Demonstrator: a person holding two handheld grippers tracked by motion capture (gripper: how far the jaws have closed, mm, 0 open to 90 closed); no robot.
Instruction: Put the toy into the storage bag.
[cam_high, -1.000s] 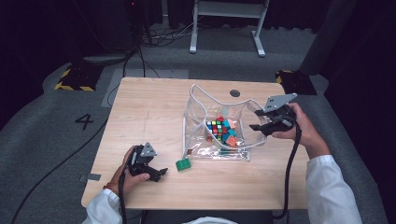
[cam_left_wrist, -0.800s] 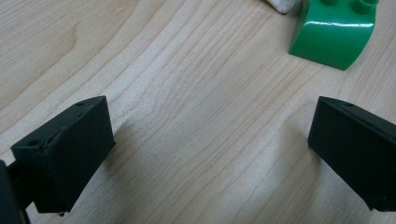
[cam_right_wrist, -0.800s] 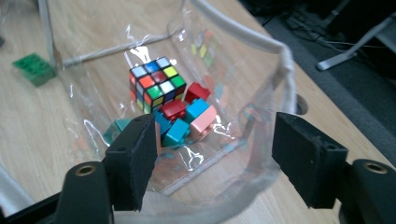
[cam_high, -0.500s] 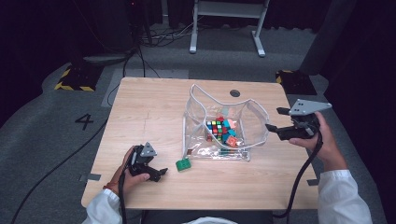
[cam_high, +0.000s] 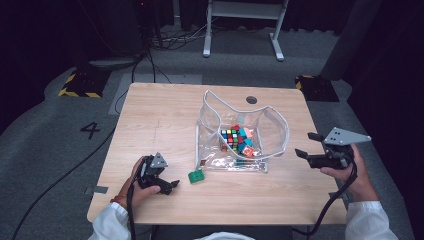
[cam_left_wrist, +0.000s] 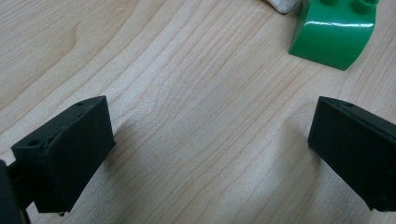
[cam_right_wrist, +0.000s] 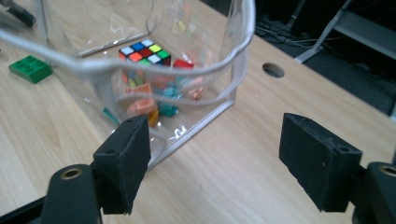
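A clear plastic bag (cam_high: 280, 131) with a white rim stands open on the wooden table (cam_high: 160, 120). Inside it lie a colour cube (cam_high: 230, 138) and several small coloured toy pieces. A green brick (cam_high: 196, 176) lies on the table just outside the bag's front left corner. My left gripper (cam_high: 172, 186) rests low on the table next to that brick, open, with bare wood between its jaws (cam_left_wrist: 205, 154); the green brick (cam_left_wrist: 334, 39) lies beyond them. My right gripper (cam_high: 306, 144) hovers right of the bag, apart from it. Its jaws have just been opening and hold nothing (cam_right_wrist: 215, 172).
The table has a round cable hole (cam_high: 251, 100) behind the bag. My right hand is near the table's right edge. Dark floor with cables and a white metal stand (cam_high: 242, 25) lies beyond the far edge.
My right gripper has drawn away from the bag's right rim, moving right, toward the person and a little lower, with its jaws wider apart. The left gripper and green brick have stayed put.
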